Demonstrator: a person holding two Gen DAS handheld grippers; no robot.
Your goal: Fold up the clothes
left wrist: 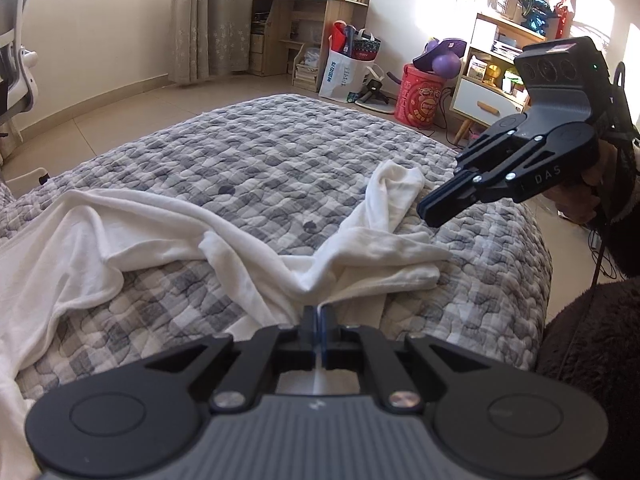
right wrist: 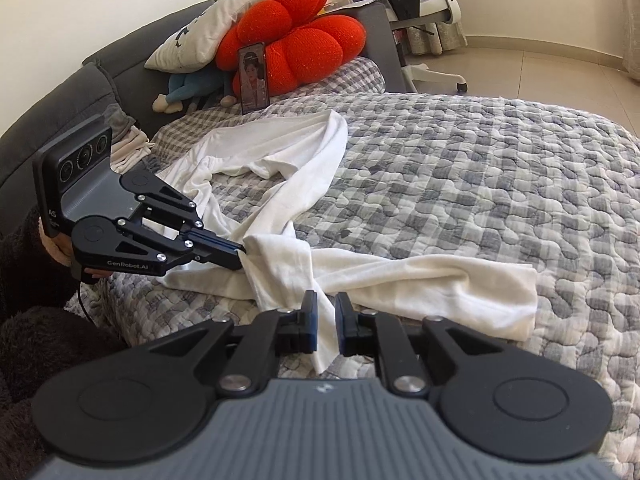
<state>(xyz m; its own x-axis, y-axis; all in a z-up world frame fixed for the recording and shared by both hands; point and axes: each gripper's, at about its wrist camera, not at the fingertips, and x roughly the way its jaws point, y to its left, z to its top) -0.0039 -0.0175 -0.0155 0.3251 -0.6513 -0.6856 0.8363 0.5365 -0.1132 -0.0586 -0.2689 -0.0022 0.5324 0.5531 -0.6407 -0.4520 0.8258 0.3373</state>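
Only the right wrist view shows the right gripper [right wrist: 327,322] loosened around the white garment [right wrist: 420,284], which stretches left-right; the left gripper [right wrist: 240,258] pinches it

White garment [left wrist: 120,232] runs off my left wrist view's left edge; its full shape stays unseen. Left gripper [left wrist: 318,320] body hides the cloth beneath it. Phone [right wrist: 253,78] screen picture too small to read, possibly a portrait.
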